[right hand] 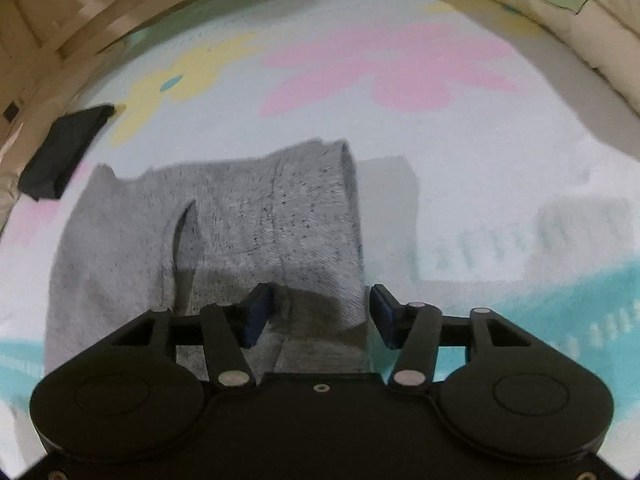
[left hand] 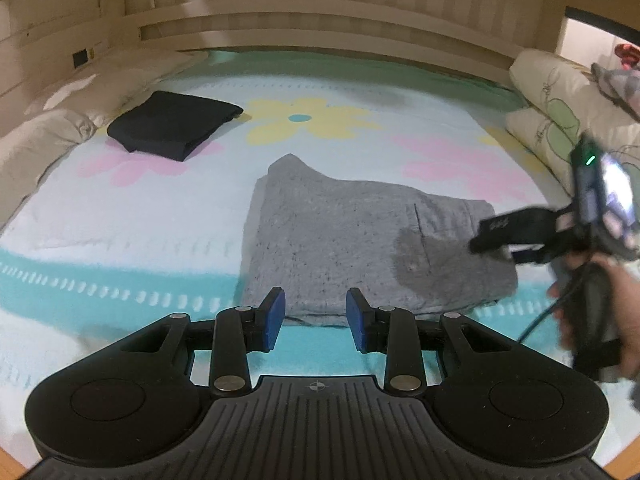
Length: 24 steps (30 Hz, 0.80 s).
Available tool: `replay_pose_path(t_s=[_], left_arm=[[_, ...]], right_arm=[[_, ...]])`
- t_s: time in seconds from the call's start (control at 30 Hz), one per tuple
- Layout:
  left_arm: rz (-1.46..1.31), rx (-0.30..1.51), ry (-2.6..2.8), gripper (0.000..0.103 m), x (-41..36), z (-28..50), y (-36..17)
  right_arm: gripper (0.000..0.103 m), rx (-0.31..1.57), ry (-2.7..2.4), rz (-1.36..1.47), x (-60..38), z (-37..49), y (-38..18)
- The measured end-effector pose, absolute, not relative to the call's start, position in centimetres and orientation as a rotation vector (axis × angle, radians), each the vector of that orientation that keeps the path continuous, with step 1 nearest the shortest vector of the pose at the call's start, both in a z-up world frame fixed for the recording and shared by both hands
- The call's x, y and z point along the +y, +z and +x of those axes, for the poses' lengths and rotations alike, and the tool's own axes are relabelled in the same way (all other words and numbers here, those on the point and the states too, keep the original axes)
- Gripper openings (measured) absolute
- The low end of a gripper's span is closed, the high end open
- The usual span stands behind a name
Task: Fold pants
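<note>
Grey pants, folded into a thick wad, lie in the middle of the flowered blanket. My left gripper hovers at their near edge, its blue pads apart and gripping nothing. From the right a hand brings in my right gripper, over the right end of the pants. In the right wrist view the grey pants reach down between that gripper's pads. The left pad stands over the cloth and the right pad just off its edge. The jaws are apart and do not press.
A folded black garment lies at the back left of the blanket. Patterned cream pillows line the right side, and beige bedding the left. A wooden headboard closes off the far end.
</note>
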<state>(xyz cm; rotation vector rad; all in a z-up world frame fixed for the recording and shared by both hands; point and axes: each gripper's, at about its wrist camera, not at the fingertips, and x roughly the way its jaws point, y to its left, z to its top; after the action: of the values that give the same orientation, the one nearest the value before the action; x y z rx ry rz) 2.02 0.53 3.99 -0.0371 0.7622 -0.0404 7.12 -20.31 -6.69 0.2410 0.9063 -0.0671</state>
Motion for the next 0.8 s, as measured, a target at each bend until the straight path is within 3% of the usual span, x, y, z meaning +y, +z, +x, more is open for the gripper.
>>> replay_pose_path(t_s=[0.07,0.13,0.17,0.4,0.63,0.8], left_arm=[[-0.04,0.756,-0.033,0.032,0.6,2.0,4.1],[-0.037,0.753,-0.024,0.032,0.5,1.9,4.1],[-0.034,0.752,-0.018,0.032,0.4,1.8,4.1],[-0.023,0.757,-0.017,0.032,-0.1,1.4,4.2],[-0.006,0.755,-0.011,0.032,-0.4,1.0,4.1],[-0.005,0.78,0.005,0.032,-0.2,1.3,3.6]], right_arm=[[0.067,0.874,-0.089,0.206,-20.1,6.1,-4.9],[0.086,0.833,-0.117,0.147,-19.5,4.5,-3.1],[0.101,0.812,-0.132,0.119,-19.1,3.5,-2.1],[0.102,0.718,-0.202,-0.063,-15.8,-2.9,3.1],[0.102,0.801,-0.138,-0.05,-14.1,-6.5,2.2],[0.102,0.751,-0.162,-0.008,-13.7,-8.0,1.5]])
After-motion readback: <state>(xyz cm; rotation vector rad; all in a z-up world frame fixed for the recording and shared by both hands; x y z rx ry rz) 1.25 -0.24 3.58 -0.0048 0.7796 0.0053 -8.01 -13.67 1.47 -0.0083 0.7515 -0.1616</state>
